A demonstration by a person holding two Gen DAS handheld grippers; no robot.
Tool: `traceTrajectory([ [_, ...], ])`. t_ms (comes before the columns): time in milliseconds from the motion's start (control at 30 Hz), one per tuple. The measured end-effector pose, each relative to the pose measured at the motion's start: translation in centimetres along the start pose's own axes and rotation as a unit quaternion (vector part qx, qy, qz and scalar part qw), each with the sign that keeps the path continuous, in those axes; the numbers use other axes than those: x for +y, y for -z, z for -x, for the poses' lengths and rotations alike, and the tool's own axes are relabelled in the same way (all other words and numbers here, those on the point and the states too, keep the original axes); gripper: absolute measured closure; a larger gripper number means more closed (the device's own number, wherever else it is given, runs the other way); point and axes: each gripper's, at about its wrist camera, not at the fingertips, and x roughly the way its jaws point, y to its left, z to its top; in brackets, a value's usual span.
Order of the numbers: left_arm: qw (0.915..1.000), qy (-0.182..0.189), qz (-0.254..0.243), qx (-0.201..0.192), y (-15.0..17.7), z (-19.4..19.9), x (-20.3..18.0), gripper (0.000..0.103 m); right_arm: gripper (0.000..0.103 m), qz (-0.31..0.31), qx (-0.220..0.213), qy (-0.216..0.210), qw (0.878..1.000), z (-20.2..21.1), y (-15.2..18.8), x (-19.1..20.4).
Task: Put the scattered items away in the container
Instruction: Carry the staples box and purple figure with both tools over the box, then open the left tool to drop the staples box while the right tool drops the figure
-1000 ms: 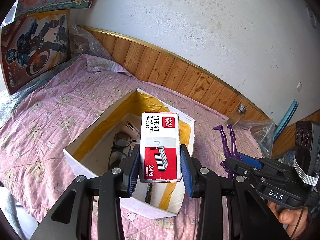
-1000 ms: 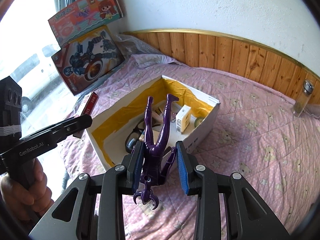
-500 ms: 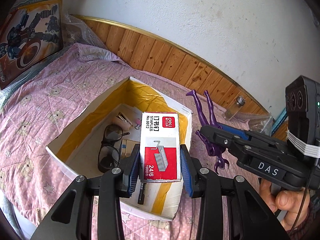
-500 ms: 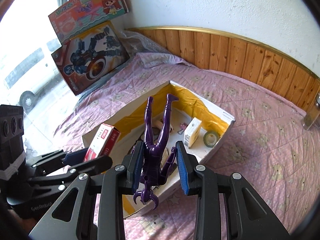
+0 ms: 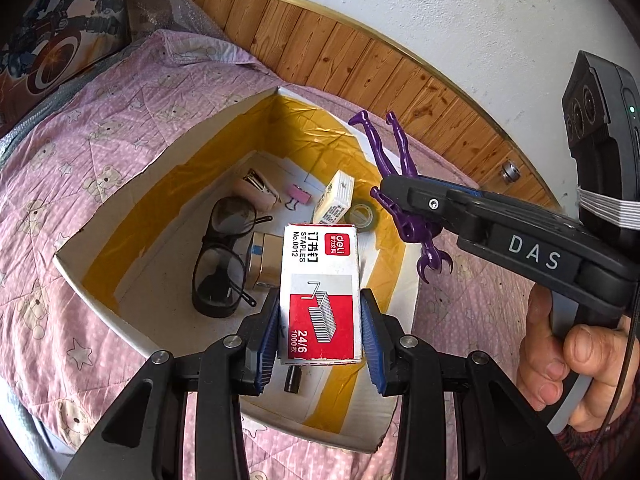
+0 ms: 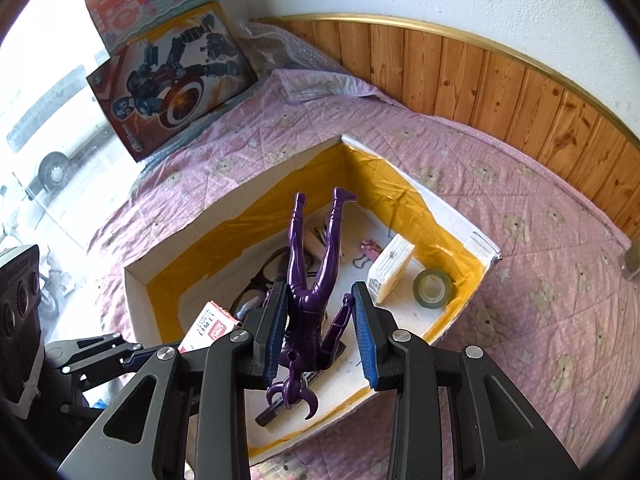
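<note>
Bed cover (image 6: 500, 184): pink quilt with bear print, bears the box; a second ago it filled most of both views, now the box does

Box (image 5: 168, 148): white card, yellow tape lining the walls, open top; both grippers have moved in from beside it to over its opening within the last second, so the drop is judged near

Left gripper (image 5: 320, 336): fingers set narrow, clamped on the sides of the staple box; has advanced from the near wall to above the box floor

Right gripper (image 6: 320, 332): fingers closed on the trunk of the purple figure; has crossed from outside the right-hand wall to above the interior

Hand (image 5: 560, 344): wrapped around the right gripper's handle, at the right edge of the left view

Staple box (image 5: 320, 292): red and white, held upright, not yet released

Purple figure (image 6: 316, 272): held head down, legs pointing up and away, claws hanging below the fingers, not yet released

Glasses (image 5: 224, 256): dark frame, lying on the box floor, unmoved

Small white carton (image 6: 392, 272): leaning by the right-hand wall

Tape roll (image 6: 432, 288): beside the carton

Pink clip (image 5: 298, 194): near the far corner

Judgement: two items one release short of stowed; opening both sets of fingers completes this pair
</note>
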Motion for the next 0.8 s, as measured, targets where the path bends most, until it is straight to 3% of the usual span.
traceTrajectory([
  [167, 0.9996, -0.020, 0.011, 0.016, 0.2, -1.0, 1.0, 0.063, 0.064, 0.019, 0.017, 0.019, 0.999, -2.6, -0.4, -0.6],
  [300, 0.9994, -0.026, 0.017, 0.013, 0.2, -0.8, 1.8, 0.056, 0.057, 0.012, 0.020, 0.029, 0.999, -3.6, -0.5, -1.6],
  [800, 0.9997, -0.024, -0.010, 0.004, 0.6, 0.8, 1.2, 0.056, 0.057, -0.032, 0.020, 0.003, 0.999, -1.0, -0.6, -3.4],
])
